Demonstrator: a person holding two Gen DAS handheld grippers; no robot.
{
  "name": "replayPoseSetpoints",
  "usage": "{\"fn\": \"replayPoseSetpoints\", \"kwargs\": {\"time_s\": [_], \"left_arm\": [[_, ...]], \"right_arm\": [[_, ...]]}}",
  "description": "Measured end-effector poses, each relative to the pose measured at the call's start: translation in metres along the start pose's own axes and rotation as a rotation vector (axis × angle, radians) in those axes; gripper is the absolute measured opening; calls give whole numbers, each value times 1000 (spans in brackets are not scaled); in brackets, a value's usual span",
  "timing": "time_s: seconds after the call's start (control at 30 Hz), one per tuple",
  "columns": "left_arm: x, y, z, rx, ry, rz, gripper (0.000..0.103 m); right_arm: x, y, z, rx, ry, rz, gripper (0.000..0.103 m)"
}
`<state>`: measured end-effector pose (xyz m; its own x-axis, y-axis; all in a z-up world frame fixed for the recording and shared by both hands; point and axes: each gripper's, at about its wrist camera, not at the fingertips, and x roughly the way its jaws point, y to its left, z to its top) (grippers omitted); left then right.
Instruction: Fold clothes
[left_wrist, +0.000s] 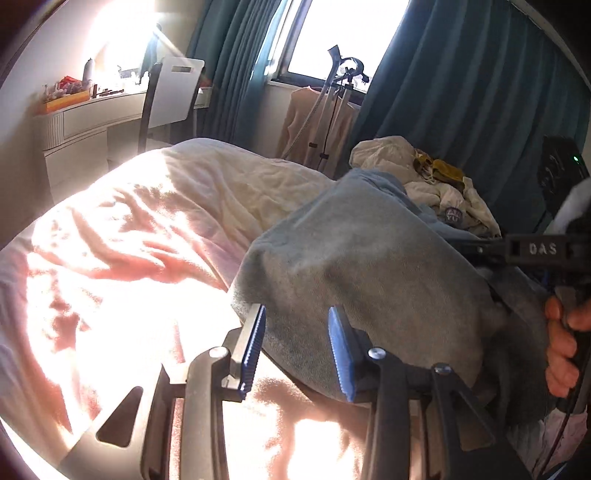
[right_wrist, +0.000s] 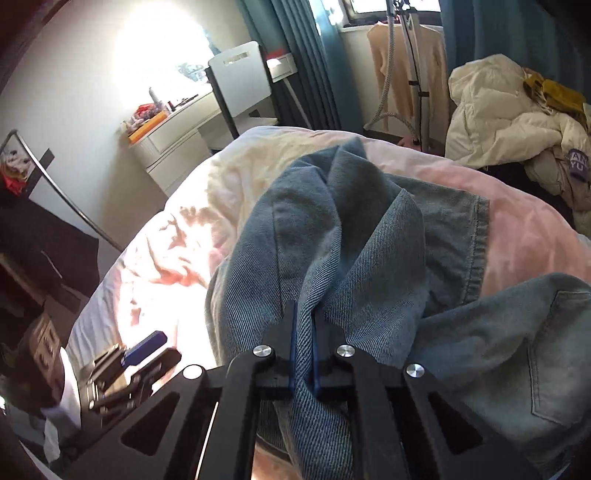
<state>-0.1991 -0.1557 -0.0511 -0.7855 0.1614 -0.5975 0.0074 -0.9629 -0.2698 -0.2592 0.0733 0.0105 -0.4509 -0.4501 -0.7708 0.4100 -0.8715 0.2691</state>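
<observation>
A pair of blue-grey denim jeans (right_wrist: 369, 236) lies bunched on a pink bed (right_wrist: 517, 229). My right gripper (right_wrist: 304, 321) is shut on a fold of the denim and holds it lifted; a back pocket shows at the right. In the left wrist view the jeans (left_wrist: 369, 266) hang raised over the bed (left_wrist: 129, 258). My left gripper (left_wrist: 299, 347) is open, its blue pads on either side of the lower edge of the cloth, not closed on it. The right gripper (left_wrist: 484, 251) shows there at the right, gripping the denim. The left gripper (right_wrist: 144, 350) also shows at the lower left of the right wrist view.
A pile of cream and yellow clothes (right_wrist: 517, 122) lies at the bed's far right. A white desk (left_wrist: 81, 122) and chair (left_wrist: 173, 92) stand beyond the bed at the left. A garment steamer stand (left_wrist: 340, 96) with a peach top stands by the teal curtains (left_wrist: 461, 92).
</observation>
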Motion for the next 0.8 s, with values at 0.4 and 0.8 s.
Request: {"fn": "replayPoseSetpoints", "kwargs": {"time_s": [0.4,0.8], "left_arm": [[-59,-28,-12,70,-56,-134,36],[-65,-81,-48,240,54,-197,36]], "right_arm": [[-80,78,-146,-160,-5,101,4],[-18,13,-224,177,123,205,5]]}}
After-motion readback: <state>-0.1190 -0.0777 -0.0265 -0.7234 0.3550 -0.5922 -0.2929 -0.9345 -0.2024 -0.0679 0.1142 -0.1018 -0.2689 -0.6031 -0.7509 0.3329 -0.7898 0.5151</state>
